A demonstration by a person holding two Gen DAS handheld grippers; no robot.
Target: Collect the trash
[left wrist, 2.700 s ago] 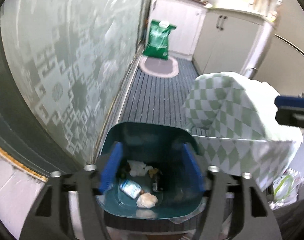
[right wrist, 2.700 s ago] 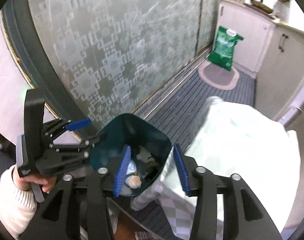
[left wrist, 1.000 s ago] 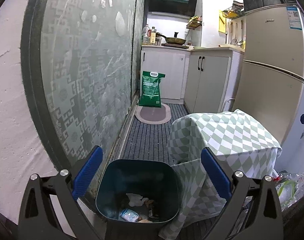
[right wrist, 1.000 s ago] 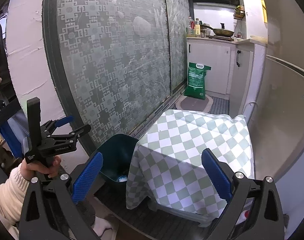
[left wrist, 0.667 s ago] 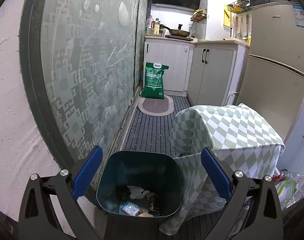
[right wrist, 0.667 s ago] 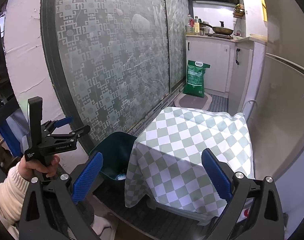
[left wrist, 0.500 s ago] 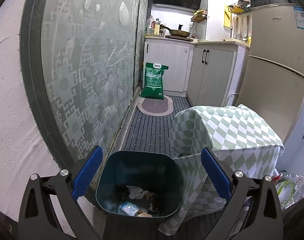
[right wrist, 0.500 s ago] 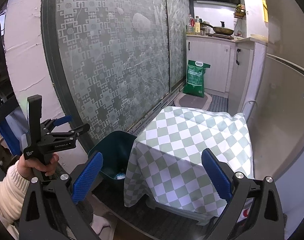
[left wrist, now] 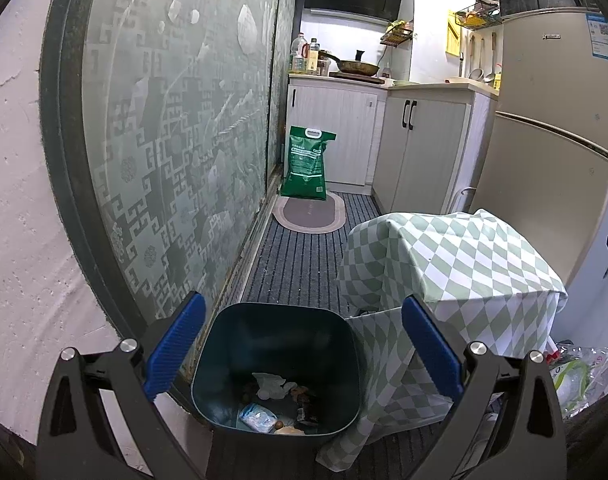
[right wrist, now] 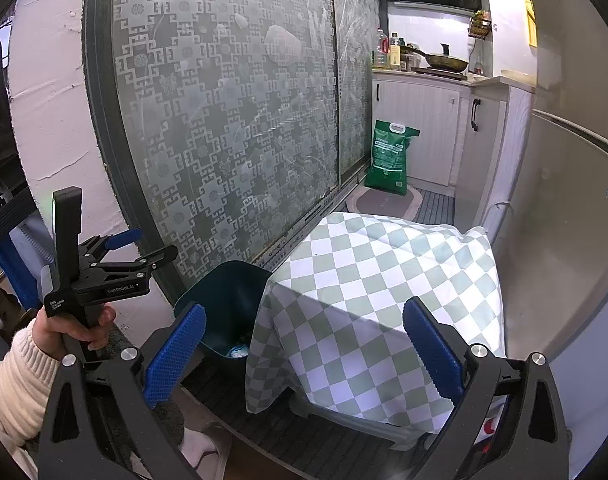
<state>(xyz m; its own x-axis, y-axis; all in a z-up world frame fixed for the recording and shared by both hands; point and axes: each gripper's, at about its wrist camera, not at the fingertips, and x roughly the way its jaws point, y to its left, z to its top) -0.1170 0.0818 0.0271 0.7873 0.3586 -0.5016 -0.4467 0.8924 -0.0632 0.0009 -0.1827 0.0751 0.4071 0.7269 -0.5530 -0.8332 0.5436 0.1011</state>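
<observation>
A dark teal trash bin (left wrist: 277,322) stands on the floor beside the frosted sliding door, with crumpled tissue (left wrist: 269,385), a blue wrapper (left wrist: 257,417) and other scraps lying at its bottom. My left gripper (left wrist: 301,344) hovers above the bin, open and empty. The right wrist view shows the same bin (right wrist: 223,292) partly behind the checked cloth. My right gripper (right wrist: 304,348) is open and empty, held above the cloth-covered table. A hand (right wrist: 77,326) holds the left gripper (right wrist: 141,250) at the left of that view.
A low table under a green-and-white checked cloth (left wrist: 456,264) stands right of the bin. A green sack (left wrist: 308,168) and an oval mat (left wrist: 310,214) lie at the far end. Cabinets (left wrist: 420,152) and a fridge (left wrist: 552,128) line the right side. Plastic bags (left wrist: 572,376) sit low right.
Both grippers have risen and drawn back from the bin and opened wide since 2.7 s ago. Over the last second both views have hardly shifted.
</observation>
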